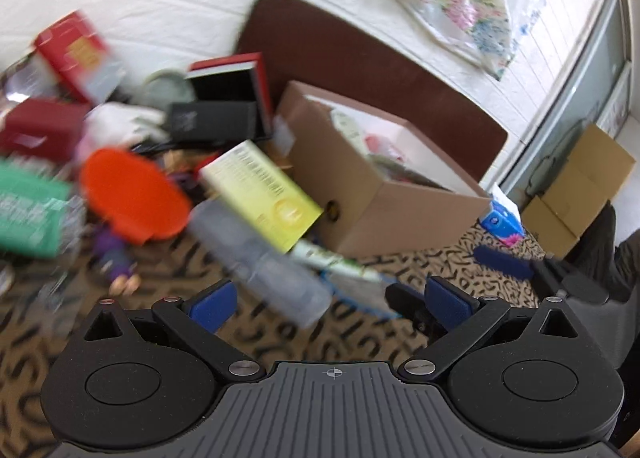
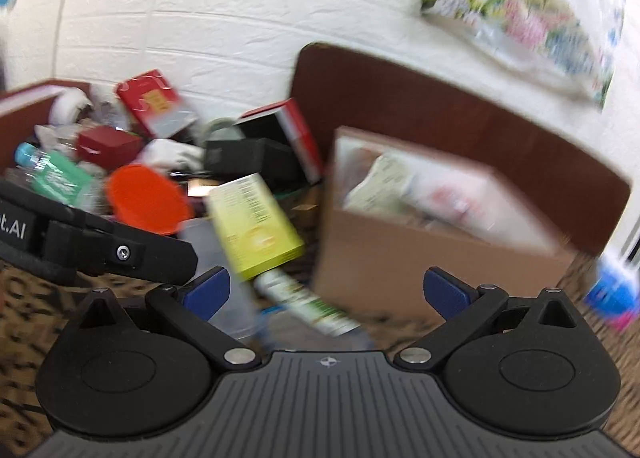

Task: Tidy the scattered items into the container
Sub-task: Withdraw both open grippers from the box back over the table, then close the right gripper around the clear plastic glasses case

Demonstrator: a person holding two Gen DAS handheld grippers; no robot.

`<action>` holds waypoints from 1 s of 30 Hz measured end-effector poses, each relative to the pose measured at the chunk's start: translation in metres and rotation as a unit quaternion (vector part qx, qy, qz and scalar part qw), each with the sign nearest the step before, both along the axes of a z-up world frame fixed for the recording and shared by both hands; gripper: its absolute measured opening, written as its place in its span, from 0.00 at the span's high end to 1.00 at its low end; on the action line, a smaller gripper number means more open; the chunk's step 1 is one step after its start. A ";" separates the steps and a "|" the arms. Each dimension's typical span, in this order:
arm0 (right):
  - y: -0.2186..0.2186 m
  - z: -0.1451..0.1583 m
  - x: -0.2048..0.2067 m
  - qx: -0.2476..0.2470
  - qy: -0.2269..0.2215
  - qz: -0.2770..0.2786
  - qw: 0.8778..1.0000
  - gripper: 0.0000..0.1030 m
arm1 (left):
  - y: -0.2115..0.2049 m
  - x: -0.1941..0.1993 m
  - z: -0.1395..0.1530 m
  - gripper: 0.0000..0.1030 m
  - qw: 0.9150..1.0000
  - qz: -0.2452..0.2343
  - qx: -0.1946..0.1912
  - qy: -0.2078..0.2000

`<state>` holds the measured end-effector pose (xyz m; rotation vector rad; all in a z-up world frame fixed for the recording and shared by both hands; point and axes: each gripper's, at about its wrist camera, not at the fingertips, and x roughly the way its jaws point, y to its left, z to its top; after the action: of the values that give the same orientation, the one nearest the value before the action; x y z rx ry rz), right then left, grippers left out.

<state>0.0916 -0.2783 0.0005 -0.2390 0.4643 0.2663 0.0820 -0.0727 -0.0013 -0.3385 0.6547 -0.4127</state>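
Many loose things crowd the patterned counter (image 1: pixel 420 262) left of the cardboard box (image 1: pixel 384 214) — a red carton (image 1: pixel 74 54), an orange lid (image 1: pixel 134 194), a green packet (image 1: pixel 30 210), all blurred. Leaning against the box's near corner is a yellow carton (image 1: pixel 262 194), with a clear bottle (image 1: pixel 260 262) lying just ahead of the left gripper (image 1: pixel 326 298), whose jaws are spread wide and empty. The right gripper (image 2: pixel 326 292) — equally wide, holding nothing — faces a green-and-white tube (image 2: pixel 308 304) beside the box.
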 end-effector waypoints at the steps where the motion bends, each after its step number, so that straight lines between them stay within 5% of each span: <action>1: 0.004 -0.004 -0.005 0.014 0.009 0.003 1.000 0.00 | 0.005 -0.005 -0.002 0.00 1.000 0.002 0.002 0.002; 7: 0.035 -0.028 -0.027 0.043 0.044 0.023 0.998 0.01 | 0.026 -0.025 -0.016 0.00 1.000 0.019 0.025 0.001; 16: 0.039 -0.057 -0.013 0.077 0.099 0.015 0.992 0.02 | 0.042 -0.006 -0.049 0.00 0.998 0.038 0.002 0.055; 21: 0.034 -0.072 0.001 0.069 0.123 0.001 0.990 0.16 | 0.035 0.012 -0.055 0.05 0.998 0.029 -0.010 0.062; 30: 0.038 -0.084 0.026 0.038 0.116 0.016 0.992 0.26 | 0.032 0.048 -0.066 0.16 0.993 0.033 -0.047 0.108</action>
<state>0.1181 -0.2402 -0.0832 -0.1417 0.6799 0.3453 0.1304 -0.0411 -0.0673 -0.4977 0.8338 -0.3466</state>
